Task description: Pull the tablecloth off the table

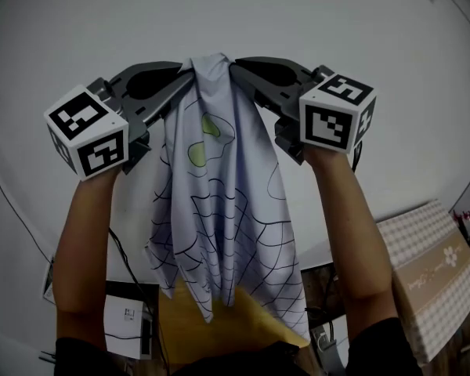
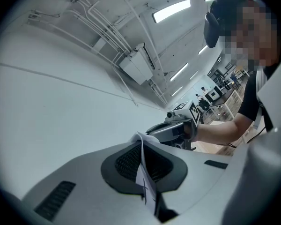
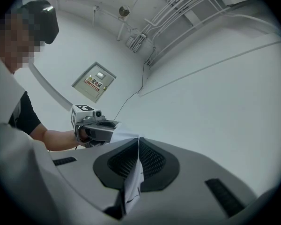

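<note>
The tablecloth (image 1: 227,210) is pale blue-white with thin black web lines and green patches. It hangs bunched in the air in the head view, with its top corner pinched between both grippers. My left gripper (image 1: 184,77) is shut on the cloth from the left, and my right gripper (image 1: 243,70) is shut on it from the right, the two close together. A strip of cloth (image 2: 145,175) is squeezed between the jaws of the left gripper (image 2: 141,142) in its own view. The right gripper view shows its jaws (image 3: 138,143) clamped on a fold of cloth (image 3: 133,182).
A yellowish tabletop (image 1: 219,331) shows below the hanging cloth. A checked box (image 1: 431,276) stands at the lower right. A white sheet with a marker (image 1: 129,319) and cables lie at the lower left. A pale wall fills the background.
</note>
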The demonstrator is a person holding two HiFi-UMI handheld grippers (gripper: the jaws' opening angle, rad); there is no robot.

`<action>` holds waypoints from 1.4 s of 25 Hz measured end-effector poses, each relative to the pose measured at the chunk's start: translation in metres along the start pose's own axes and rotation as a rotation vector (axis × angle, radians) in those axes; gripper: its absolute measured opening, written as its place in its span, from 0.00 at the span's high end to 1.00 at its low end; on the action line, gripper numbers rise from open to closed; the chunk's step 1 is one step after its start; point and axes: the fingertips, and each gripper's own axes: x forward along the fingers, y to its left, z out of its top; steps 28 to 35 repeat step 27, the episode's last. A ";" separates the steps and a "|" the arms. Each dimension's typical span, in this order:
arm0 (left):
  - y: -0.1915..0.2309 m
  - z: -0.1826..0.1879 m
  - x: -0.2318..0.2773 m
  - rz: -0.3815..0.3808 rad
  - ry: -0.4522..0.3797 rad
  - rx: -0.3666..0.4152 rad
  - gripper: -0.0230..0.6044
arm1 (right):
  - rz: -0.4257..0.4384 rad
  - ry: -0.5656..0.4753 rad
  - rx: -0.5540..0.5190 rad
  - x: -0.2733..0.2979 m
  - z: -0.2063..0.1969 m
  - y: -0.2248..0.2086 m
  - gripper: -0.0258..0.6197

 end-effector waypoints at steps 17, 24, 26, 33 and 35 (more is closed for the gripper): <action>-0.006 -0.003 0.005 -0.039 0.016 -0.028 0.94 | 0.027 -0.008 0.001 0.000 0.004 0.008 0.93; -0.006 -0.003 0.004 -0.013 0.030 -0.007 0.94 | 0.032 -0.001 -0.010 -0.001 0.000 0.009 0.93; -0.006 0.001 0.004 0.000 0.024 0.028 0.94 | 0.022 0.004 -0.025 -0.003 -0.001 0.010 0.93; -0.007 0.003 0.004 0.003 0.020 0.042 0.94 | 0.016 0.006 -0.032 -0.004 -0.001 0.010 0.93; -0.007 0.003 0.004 0.003 0.020 0.042 0.94 | 0.016 0.006 -0.032 -0.004 -0.001 0.010 0.93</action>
